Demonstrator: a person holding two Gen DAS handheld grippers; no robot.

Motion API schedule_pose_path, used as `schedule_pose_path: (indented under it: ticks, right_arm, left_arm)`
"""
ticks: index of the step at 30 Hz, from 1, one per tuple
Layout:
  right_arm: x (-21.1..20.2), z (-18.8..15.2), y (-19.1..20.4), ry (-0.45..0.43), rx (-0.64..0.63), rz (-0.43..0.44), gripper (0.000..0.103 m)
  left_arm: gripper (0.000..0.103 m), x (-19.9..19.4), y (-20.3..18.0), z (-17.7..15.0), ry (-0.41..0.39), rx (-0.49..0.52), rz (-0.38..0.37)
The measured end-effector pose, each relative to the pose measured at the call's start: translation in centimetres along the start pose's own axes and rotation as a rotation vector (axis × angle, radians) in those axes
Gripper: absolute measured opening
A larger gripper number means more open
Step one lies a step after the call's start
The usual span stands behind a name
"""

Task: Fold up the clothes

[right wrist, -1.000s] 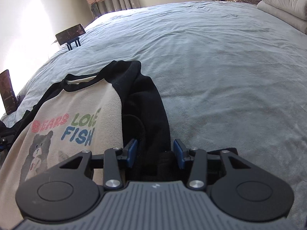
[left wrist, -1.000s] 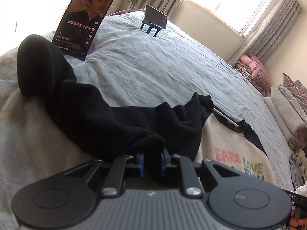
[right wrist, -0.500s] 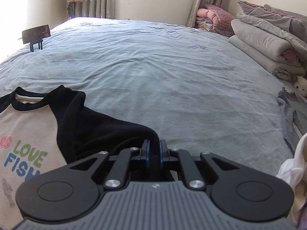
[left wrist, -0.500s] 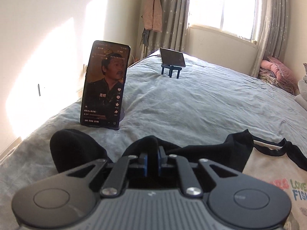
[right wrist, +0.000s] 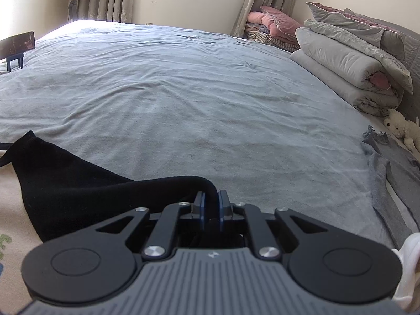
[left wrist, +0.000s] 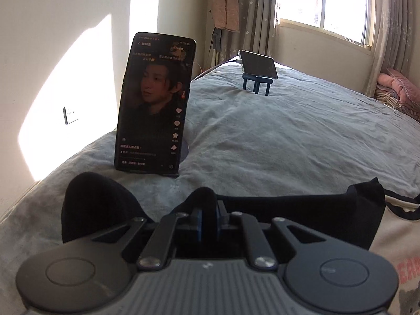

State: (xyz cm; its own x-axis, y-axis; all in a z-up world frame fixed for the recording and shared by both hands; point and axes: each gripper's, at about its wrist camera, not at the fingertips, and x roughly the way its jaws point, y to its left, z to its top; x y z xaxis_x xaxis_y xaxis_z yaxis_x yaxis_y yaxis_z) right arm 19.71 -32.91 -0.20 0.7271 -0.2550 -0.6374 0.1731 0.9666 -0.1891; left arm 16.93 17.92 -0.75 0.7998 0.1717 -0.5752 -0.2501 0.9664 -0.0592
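A cream sweatshirt (left wrist: 393, 239) with black sleeves and a coloured print is spread near the bed's (right wrist: 210, 92) front edge. One black sleeve (left wrist: 105, 204) is pinched in the opening left gripper (left wrist: 209, 221), the other sleeve (right wrist: 78, 189) in the opening right gripper (right wrist: 210, 210)

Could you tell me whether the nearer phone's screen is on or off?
On: the nearer phone, upright on the bed, shows a lit video with icons.

Black sleeves (left wrist: 302, 218) on a cream shirt (left wrist: 393, 249), grey-blue bedsheet (right wrist: 183, 92), pink pillow (right wrist: 273, 21), star-dotted grey curtains (left wrist: 249, 13).
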Motion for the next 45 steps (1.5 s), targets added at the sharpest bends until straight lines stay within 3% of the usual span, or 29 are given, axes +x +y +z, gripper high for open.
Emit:
schedule_pose_path:
  ticks: [3,4,6,10,16,22,28,35,41,43,45]
  right_arm:
    - [-1.2,-0.2,-0.2,-0.022,0.005,0.028,0.029]
    - [-2.0,-0.2,-0.3,-0.03,0.009,0.045,0.038]
    - [-3.5,-0.4,-0.4,-0.039,0.006,0.071,0.043]
    - [-6.3,-1.1,-0.2,-0.048,-0.005,0.122,0.044]
    - [-10.1,-4.4,-0.1,-0.003,0.03,0.249,0.044]
    - [-13.1,-9.1,-0.9,0.087,0.119,0.415,0.044]
    - [-15.9,-13.7,-2.3,0.149,0.218,0.54,0.044]
    - [-18.2,-16.5,-3.7,0.164,0.292,0.605,0.044]
    - [-19.9,-18.4,-5.1,0.155,0.318,0.613,0.044]
    - [-20.6,-18.8,-5.5,0.141,0.317,0.615,0.044]
    - [-21.2,-19.2,-5.9,0.129,0.306,0.62,0.044]
  left_arm:
    - [0.015,-0.9,0.1,0.0,0.015,-0.005,-0.031]
    - [0.016,-1.4,0.1,0.1,0.023,-0.009,-0.045]
    - [0.027,-2.6,0.1,0.0,0.038,-0.016,-0.078]
    - [0.035,-4.8,-0.2,-1.0,0.081,-0.008,-0.145]
    - [0.04,-7.4,0.0,-4.5,0.231,-0.039,-0.284]
    - [0.04,-11.4,0.6,-7.6,0.29,-0.022,-0.393]
    - [0.04,-14.8,2.1,-10.4,0.331,-0.068,-0.507]
    - [0.04,-16.5,3.7,-12.5,0.387,-0.182,-0.612]
    - [0.037,-17.2,4.1,-13.7,0.465,-0.244,-0.685]
    - [0.032,-17.7,4.0,-14.1,0.494,-0.226,-0.702]
    - [0.005,-17.9,3.6,-14.4,0.525,-0.194,-0.694]
